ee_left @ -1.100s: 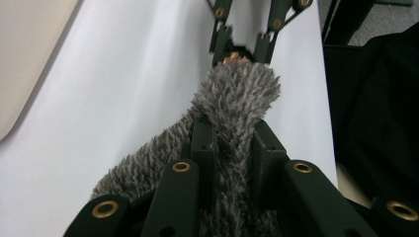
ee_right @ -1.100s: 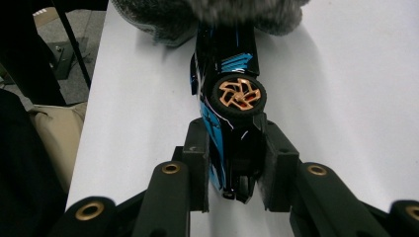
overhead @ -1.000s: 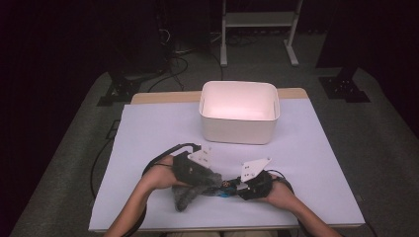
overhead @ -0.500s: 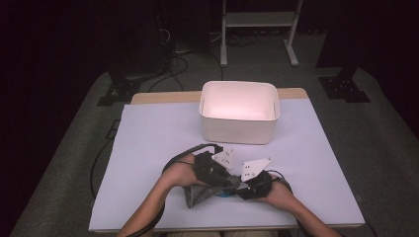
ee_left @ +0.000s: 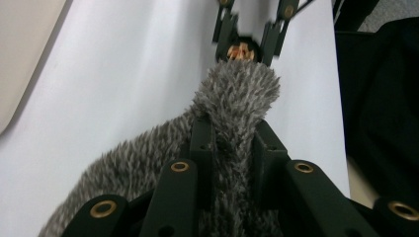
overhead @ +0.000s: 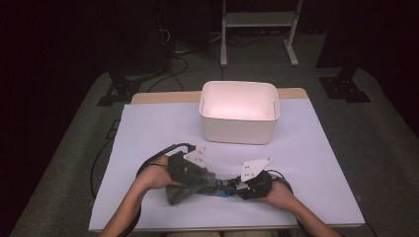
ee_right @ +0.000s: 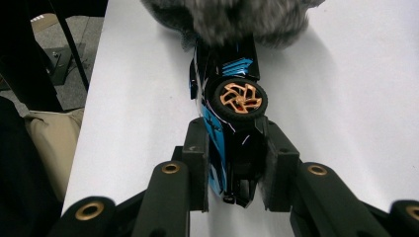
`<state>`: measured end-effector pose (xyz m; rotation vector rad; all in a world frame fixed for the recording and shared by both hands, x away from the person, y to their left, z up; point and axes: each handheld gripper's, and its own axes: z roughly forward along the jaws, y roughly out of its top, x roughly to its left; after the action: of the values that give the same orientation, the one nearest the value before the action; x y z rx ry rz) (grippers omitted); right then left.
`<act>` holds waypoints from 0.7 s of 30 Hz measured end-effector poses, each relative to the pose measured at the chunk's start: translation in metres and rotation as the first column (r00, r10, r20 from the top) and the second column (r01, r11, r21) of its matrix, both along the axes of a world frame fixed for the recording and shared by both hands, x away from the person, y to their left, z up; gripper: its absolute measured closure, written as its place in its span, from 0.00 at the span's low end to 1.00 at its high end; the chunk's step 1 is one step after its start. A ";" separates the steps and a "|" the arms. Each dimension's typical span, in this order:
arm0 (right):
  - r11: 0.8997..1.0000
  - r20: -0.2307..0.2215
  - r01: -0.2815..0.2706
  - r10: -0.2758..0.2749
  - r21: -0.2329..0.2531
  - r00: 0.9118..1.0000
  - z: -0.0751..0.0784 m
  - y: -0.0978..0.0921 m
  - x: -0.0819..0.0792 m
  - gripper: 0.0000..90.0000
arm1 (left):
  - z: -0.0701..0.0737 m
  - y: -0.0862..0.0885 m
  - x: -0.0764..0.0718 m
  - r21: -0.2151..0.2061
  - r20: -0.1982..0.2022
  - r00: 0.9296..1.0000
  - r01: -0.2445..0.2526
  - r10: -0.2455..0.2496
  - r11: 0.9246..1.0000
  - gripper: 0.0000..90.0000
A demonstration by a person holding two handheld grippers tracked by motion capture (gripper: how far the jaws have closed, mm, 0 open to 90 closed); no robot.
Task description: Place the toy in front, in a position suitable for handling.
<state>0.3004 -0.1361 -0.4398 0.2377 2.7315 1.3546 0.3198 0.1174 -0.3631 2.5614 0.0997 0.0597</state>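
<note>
1. We hold the left gripper (overhead: 195, 170) with its fingers (ee_left: 202, 143) pinching a tuft of the shaggy grey fur cloth (ee_left: 232, 98); the pile bulges out just beyond the fingertips.
2. Our right gripper (overhead: 242, 183) has its fingers (ee_right: 196, 148) pressed onto the flanks of a small glossy black-and-blue toy car with copper-coloured wheels (ee_right: 232, 113). It is turned on its side, one wheel facing up between the fingertips.
3. Both things lie on the white-covered counter (overhead: 148, 128), at its near edge. The car's far end runs under the fur straight ahead of the right fingers, and the left fingers point back at it, so the two touch.
4. We judge the fur to be light, soft and floppy: it will sag and drag, so a pinch deep in the pile is safer than one at the fringe.
5. The car looks rigid and slick; the flat body sides between the wheels seem the best hold, as the wheel would roll.
6. The white plastic tub (overhead: 239, 118) stands well beyond both fingertips.
</note>
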 end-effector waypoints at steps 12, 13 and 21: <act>1.000 -0.002 -0.003 0.003 0.002 1.000 0.000 0.000 0.001 0.76 | -0.001 0.036 0.005 -0.017 -0.033 0.997 -0.077 0.076 0.997 0.84; 1.000 -0.002 -0.003 0.003 0.002 1.000 0.000 0.000 0.001 0.76 | -0.001 0.036 0.005 -0.017 -0.033 0.997 -0.077 0.076 0.997 0.84; 1.000 -0.012 -0.008 0.008 0.007 1.000 -0.001 0.000 0.002 0.76 | -0.001 0.005 0.004 -0.022 -0.040 0.999 -0.002 0.002 1.000 0.84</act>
<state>0.3029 -0.1361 -0.4403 0.2367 2.7408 1.3686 0.3240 0.1227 -0.3642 2.5413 0.1176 0.0083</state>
